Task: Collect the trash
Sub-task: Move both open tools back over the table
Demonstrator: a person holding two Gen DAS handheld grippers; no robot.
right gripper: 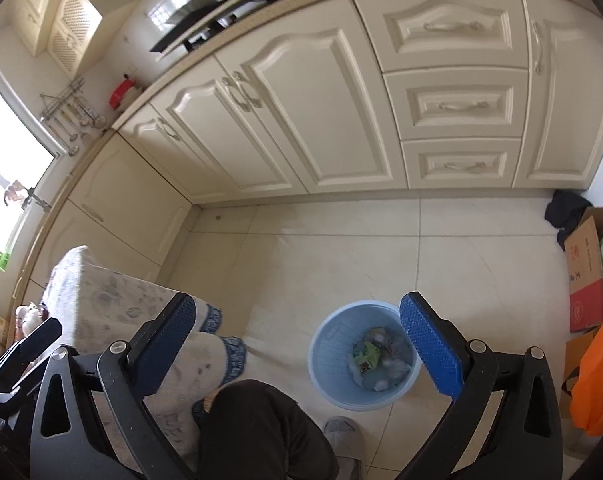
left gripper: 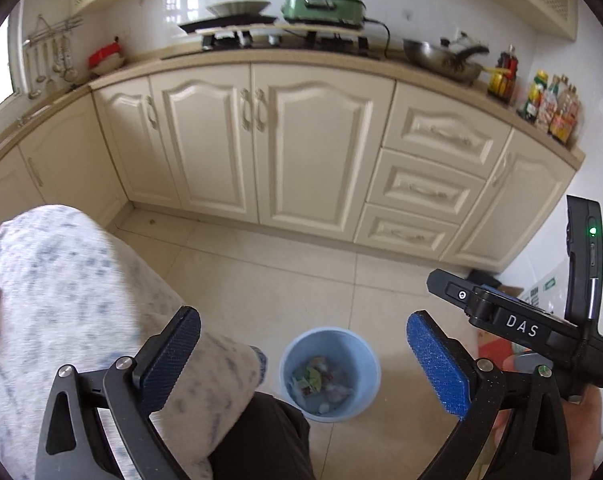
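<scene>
The left gripper point(left gripper: 303, 354) and right gripper point(right gripper: 297, 344) both stand wide apart, holding nothing. Below them on the floor point(left gripper: 261, 280) a blue bin point(left gripper: 330, 374) holds wrappers point(left gripper: 315, 378), beside a patterned cloth point(left gripper: 81, 300).

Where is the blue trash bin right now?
The blue trash bin stands on the tiled floor before the cream cabinets, low in both wrist views, beside the cloth-covered table.

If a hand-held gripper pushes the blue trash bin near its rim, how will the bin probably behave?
The blue trash bin looks like thin plastic, so it is probably light and its wall may flex. It stands on smooth floor tiles, so it would likely slide easily. The wrappers inside fill only the bottom and seem light, so a high push might tip it.
</scene>
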